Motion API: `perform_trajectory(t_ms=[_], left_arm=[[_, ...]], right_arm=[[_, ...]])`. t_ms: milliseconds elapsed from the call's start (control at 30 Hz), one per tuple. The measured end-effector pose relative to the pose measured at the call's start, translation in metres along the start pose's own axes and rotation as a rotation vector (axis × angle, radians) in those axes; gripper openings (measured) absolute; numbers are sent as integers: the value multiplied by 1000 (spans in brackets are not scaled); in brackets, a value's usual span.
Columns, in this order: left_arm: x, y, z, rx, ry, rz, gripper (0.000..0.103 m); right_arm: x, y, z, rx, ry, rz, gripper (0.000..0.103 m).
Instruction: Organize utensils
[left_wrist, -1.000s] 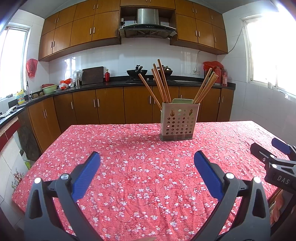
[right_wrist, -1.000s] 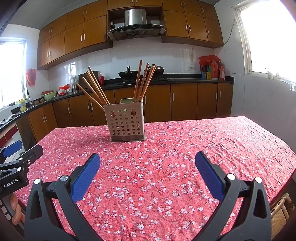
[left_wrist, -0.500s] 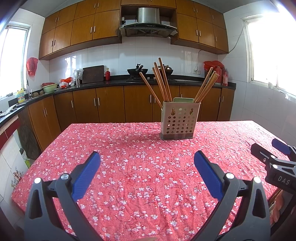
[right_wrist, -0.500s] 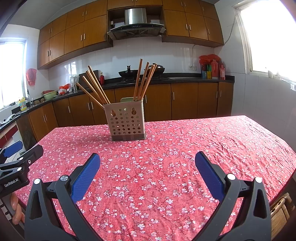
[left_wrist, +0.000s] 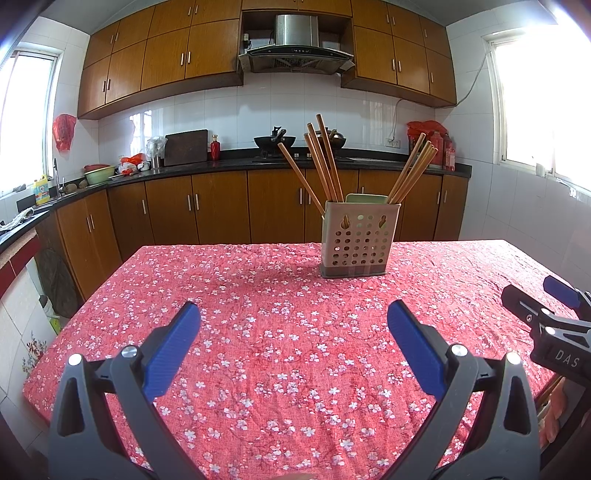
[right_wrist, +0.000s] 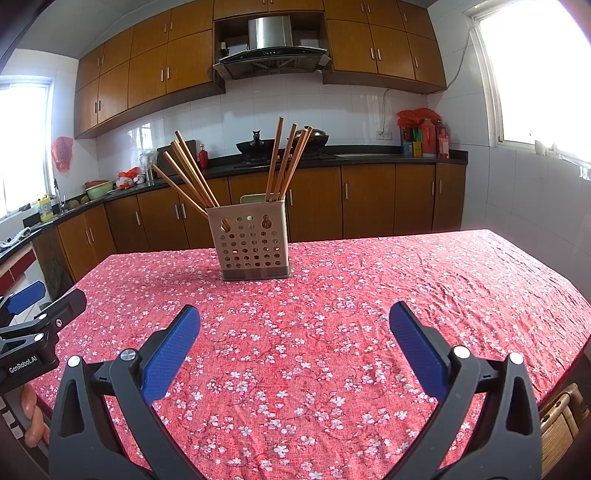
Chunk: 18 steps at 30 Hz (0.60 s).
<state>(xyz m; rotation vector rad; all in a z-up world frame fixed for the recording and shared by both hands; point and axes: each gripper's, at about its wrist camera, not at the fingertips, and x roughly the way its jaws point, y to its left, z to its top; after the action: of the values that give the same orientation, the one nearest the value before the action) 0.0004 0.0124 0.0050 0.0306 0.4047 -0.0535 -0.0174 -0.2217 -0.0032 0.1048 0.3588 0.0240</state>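
chopsticks (left_wrist: 325, 162) upright in holder (left_wrist: 358, 236).

Bright daylight blows out the right window (left_wrist: 546, 92); focus is sharp, with fisheye bending at the edges.

Wok (left_wrist: 274, 140), range hood (left_wrist: 295, 51), cabinets (left_wrist: 162, 59)

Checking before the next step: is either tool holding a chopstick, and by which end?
Nothing is held. The left tool and right tool are both open and empty; the chopsticks stand in the holder.
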Motion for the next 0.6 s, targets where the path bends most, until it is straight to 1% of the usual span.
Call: perform_trajectory(t_ms=[600], left_arm=[[1, 2, -2, -3, 5, -1, 99]], right_arm=[[1, -1, -2, 1, 3, 1, 101]])
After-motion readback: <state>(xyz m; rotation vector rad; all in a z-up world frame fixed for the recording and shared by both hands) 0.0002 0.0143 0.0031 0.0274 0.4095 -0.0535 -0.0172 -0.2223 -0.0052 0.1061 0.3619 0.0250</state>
